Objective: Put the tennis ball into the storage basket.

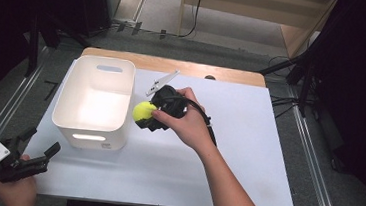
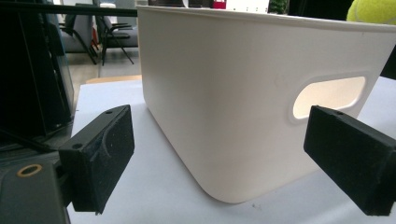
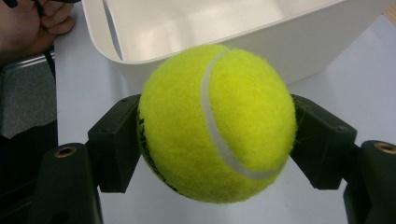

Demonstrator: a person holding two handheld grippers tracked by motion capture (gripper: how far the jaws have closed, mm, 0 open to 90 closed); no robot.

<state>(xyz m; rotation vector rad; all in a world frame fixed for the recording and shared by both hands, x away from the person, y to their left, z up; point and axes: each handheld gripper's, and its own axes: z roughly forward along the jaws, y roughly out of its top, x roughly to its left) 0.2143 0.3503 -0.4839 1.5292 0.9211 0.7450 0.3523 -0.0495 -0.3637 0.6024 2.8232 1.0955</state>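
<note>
right gripper: black two-jaw right gripper (image 1: 145,118), jaws clamped on the fuzzy yellow-green tennis ball (image 1: 144,111); in the right gripper view the ball (image 3: 217,123) sits squarely between both pads, white seam facing the camera.
ball position: held off the surface, just beside the right wall of the white rectangular plastic bin (image 1: 93,102), about level with its rim, not yet over the opening.
left gripper: black left gripper (image 1: 41,155) with jaws wide apart, nothing between them, parked at the near-left corner of the white surface (image 1: 247,154), apart from the bin. In its own view the bin's near wall with the oval handle cutout (image 2: 328,95) is straight ahead.
bin: upright, looks empty inside as far as the high view and the right gripper view show.
step: carry phase, judging by the layout; ball grasped, drop into bin pending.
next move: shift the right gripper left over the rim until the ball is clear above the opening, then spread the jaws. Needs enough height to clear the wall.
risk: letting go too early bounces the ball off the rim and onto the surface.
</note>
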